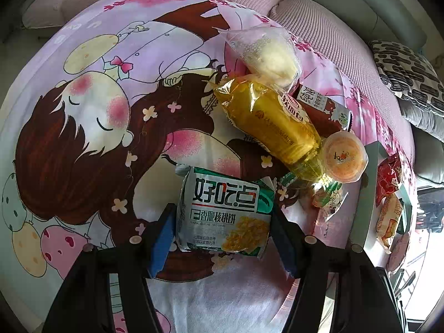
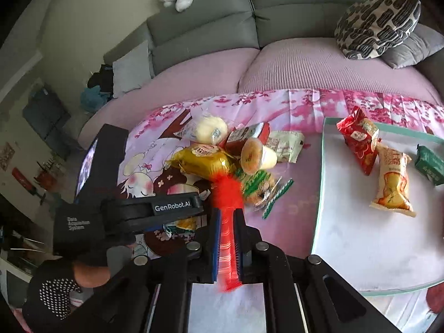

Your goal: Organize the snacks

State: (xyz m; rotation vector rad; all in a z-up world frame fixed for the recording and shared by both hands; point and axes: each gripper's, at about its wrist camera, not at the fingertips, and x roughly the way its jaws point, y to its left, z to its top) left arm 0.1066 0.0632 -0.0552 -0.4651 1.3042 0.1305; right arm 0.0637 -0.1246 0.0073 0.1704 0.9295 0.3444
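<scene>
At the bottom centre of the right wrist view, the right tongs (image 2: 227, 245) were clamped on a thin red packet (image 2: 228, 222). The left tongs (image 1: 223, 231) gripped a green-and-white biscuit pack (image 1: 226, 211). Beyond, a snack pile (image 2: 222, 155) lay mid-frame on the pink cartoon cloth (image 2: 277, 105). Three packets rested on the glass tray (image 2: 360, 249) at right.

We find both fisheye views evenly daylit, with strong barrel distortion and black vignetting at the corners. In the left wrist view, glare flares on the crinkled yellow transparent bread wrapper (image 1: 277, 122), and the far right edge is overexposed. In the right wrist view, the thin red plastic packet (image 2: 229, 222) is motion-smeared; surroundings stay sharp. Shadows are soft.
</scene>
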